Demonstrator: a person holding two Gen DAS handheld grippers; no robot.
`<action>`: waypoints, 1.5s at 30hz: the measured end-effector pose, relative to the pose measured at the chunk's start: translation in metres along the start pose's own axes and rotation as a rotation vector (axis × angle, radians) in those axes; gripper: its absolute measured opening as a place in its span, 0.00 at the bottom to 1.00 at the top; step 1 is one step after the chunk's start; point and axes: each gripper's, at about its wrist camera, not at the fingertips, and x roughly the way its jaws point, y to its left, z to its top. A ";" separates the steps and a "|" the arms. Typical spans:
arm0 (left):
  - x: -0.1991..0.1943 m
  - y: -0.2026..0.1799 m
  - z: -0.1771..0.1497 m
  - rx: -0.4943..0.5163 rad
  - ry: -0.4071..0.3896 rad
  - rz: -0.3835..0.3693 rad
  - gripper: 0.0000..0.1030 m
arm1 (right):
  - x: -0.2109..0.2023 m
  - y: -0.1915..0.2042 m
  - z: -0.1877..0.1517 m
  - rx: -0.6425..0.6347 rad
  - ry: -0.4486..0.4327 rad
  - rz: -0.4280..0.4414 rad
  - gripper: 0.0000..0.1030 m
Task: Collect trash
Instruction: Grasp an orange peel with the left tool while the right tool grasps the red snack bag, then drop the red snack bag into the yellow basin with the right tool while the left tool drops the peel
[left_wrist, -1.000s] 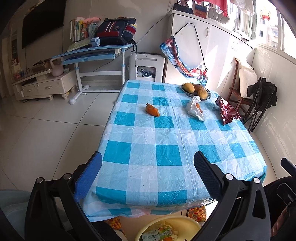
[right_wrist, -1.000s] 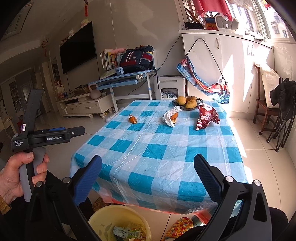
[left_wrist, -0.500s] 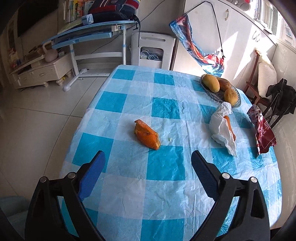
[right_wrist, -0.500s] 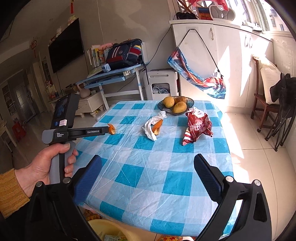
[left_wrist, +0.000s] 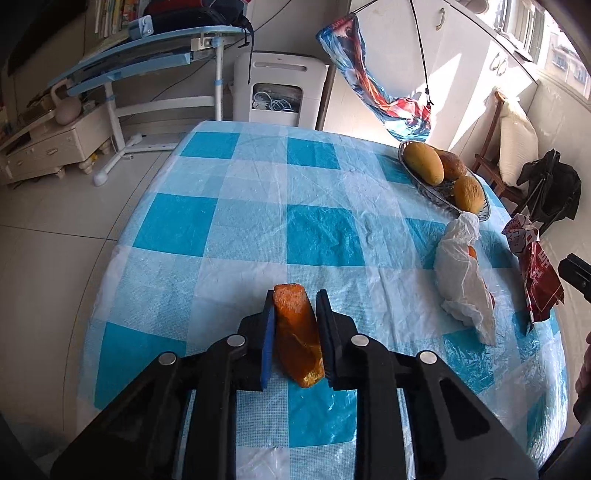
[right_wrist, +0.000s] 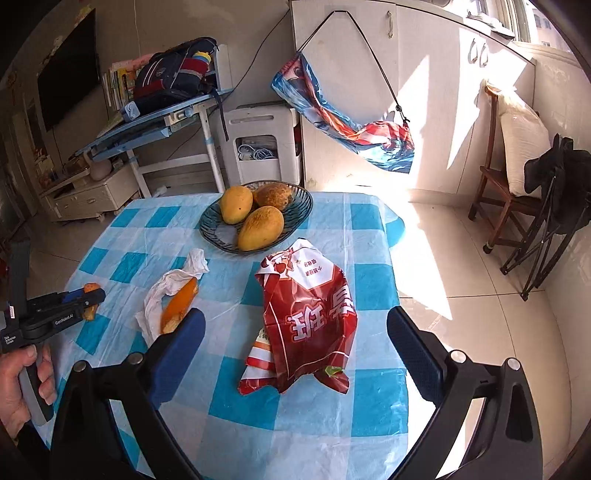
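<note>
Three mangoes (right_wrist: 260, 228), two orange peels (left_wrist: 296, 334), one red wrapper (right_wrist: 308, 317), one white bag (left_wrist: 463, 273), one bowl (right_wrist: 295, 218)

On the table (right_wrist: 373, 402), a basket (right_wrist: 295, 218) of mangoes (right_wrist: 260, 227) sits at the far end. Nearer, just before it, lies a snack bag (right_wrist: 310, 317) to the right and a crumpled tissue (right_wrist: 170, 286) with a peel (right_wrist: 179, 308) on it to the left. Farther left, a peel piece (left_wrist: 295, 332) lies between the left gripper's (left_wrist: 293, 314) fingers. Beyond the table stand a desk (right_wrist: 147, 129) on the left and a chair (right_wrist: 506, 192) on the right.
</note>
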 end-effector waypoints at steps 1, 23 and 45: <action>-0.002 0.003 -0.001 -0.007 -0.001 -0.019 0.17 | 0.011 -0.002 0.000 0.003 0.024 0.003 0.91; -0.163 0.013 -0.090 -0.009 -0.127 -0.073 0.14 | -0.112 0.083 -0.073 -0.018 -0.034 0.472 0.34; -0.253 -0.004 -0.191 0.092 -0.155 -0.018 0.14 | -0.176 0.203 -0.230 -0.370 0.234 0.581 0.56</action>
